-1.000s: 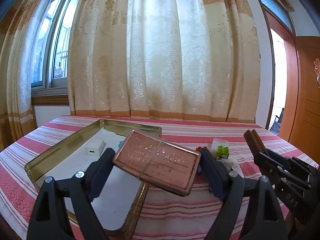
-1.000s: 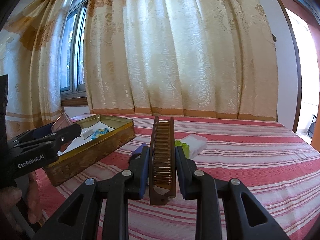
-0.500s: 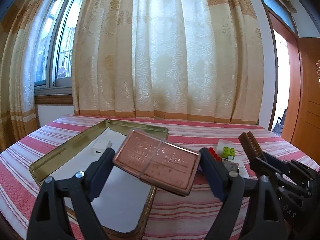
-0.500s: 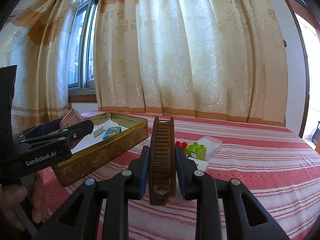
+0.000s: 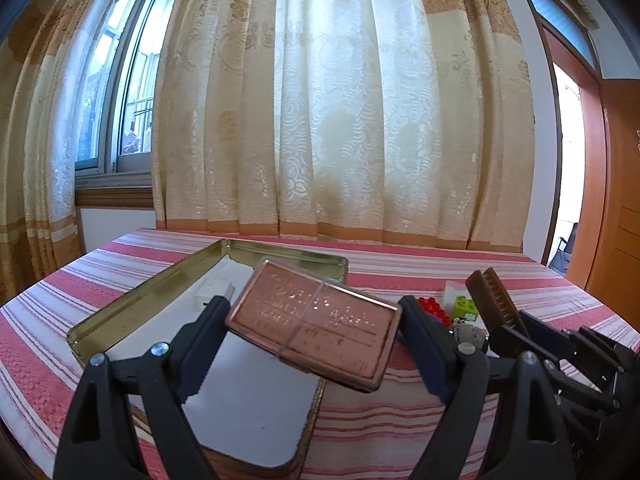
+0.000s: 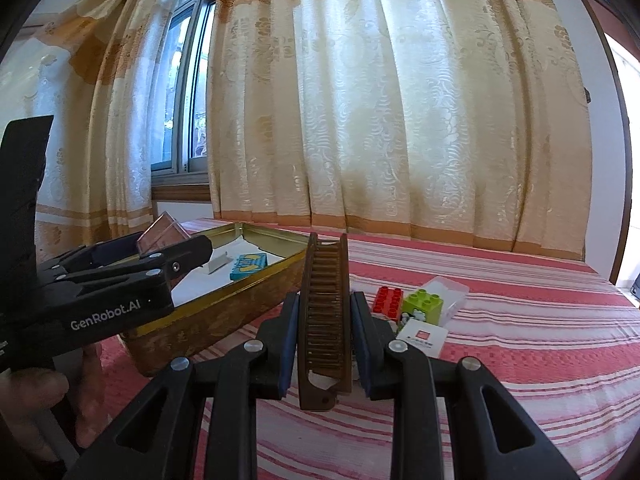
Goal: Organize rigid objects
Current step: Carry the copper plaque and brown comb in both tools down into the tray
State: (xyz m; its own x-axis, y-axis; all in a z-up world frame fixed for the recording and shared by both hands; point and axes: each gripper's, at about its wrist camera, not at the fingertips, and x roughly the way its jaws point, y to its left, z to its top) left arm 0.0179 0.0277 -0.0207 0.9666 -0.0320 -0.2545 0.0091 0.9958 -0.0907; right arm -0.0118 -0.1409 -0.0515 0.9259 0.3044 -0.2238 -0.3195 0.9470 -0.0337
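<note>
Left wrist view: the left gripper is clamping a flat rectangular copper-coloured clear-cased box, holding it tilted above the near end of the open gold rectangular metal tin. The tin is sitting on the red-and-white striped tablecloth.

Right wrist view: the right gripper is gripping a dark brown folding comb, its pads pressing both sides, the comb pointing forward above the cloth. A red toy brick, a green toy brick and a small white card are lying just right of it. The tin is holding a blue packet.
</note>
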